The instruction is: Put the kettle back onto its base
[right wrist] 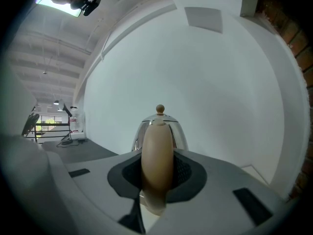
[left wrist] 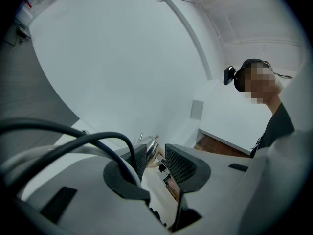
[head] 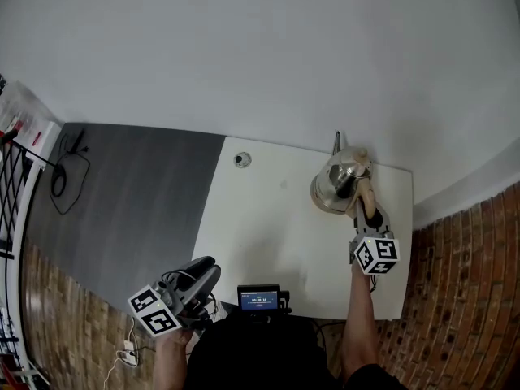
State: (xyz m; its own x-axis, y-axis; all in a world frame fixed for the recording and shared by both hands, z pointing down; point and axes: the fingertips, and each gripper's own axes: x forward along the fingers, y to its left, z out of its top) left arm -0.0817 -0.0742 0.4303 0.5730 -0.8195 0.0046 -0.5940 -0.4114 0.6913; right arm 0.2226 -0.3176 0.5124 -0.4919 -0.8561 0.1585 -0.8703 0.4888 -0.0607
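Note:
A shiny steel kettle (head: 335, 185) with a thin spout and a tan handle (right wrist: 156, 155) is over the far right part of the white table (head: 268, 234); whether it rests on the top I cannot tell. My right gripper (head: 363, 208) comes at it from the near side, shut on that handle (right wrist: 157, 169). A small round grey disc (head: 242, 160) lies near the table's far left corner. My left gripper (head: 205, 271) hovers by the table's near left edge. Its jaws (left wrist: 155, 161) stand apart with nothing between them, and the kettle (left wrist: 150, 146) shows far off through the gap.
A small device with a blue screen (head: 259, 299) sits at the table's near edge. Dark grey floor (head: 130, 201) with a black cable (head: 61, 177) lies to the left, brick-patterned floor (head: 455, 283) to the right. A white wall (head: 260, 47) runs behind the table.

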